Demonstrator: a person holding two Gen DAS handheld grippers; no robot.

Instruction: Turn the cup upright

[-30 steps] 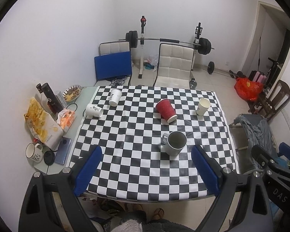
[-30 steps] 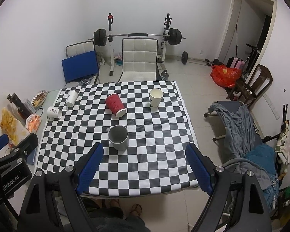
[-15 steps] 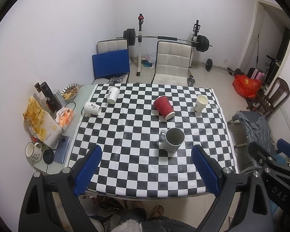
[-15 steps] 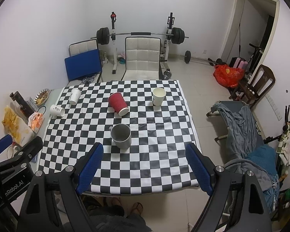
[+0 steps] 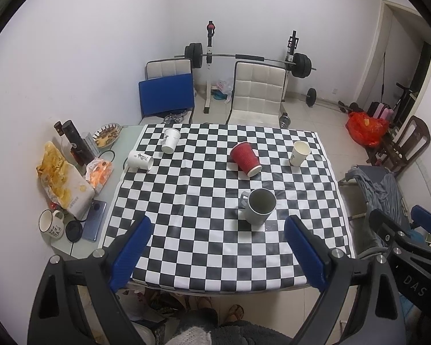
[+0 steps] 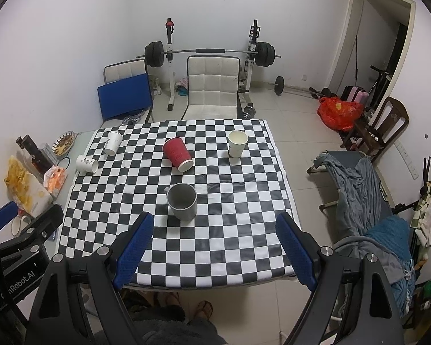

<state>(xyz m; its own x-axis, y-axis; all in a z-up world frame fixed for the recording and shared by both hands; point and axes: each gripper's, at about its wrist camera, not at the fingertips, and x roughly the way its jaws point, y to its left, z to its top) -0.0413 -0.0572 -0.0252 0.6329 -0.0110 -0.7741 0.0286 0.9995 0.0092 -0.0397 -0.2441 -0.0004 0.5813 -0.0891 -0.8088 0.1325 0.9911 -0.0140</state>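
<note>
Both of my grippers, the left gripper [image 5: 217,247] and the right gripper [image 6: 215,245], have their blue-padded jaws spread wide and empty, held above the near edge of the black-and-white checkered tablecloth [image 6: 215,247]. Just beyond the jaws a grey ceramic mug [image 6: 182,201] stands upright, and behind it the red ribbed paper cup [image 6: 176,153] lies on its side near mid-table. Farther out, a cream paper cup [image 6: 237,143] stands upright to the right, and two white printed paper cups [image 6: 86,164] lie tipped at the far left.
</note>
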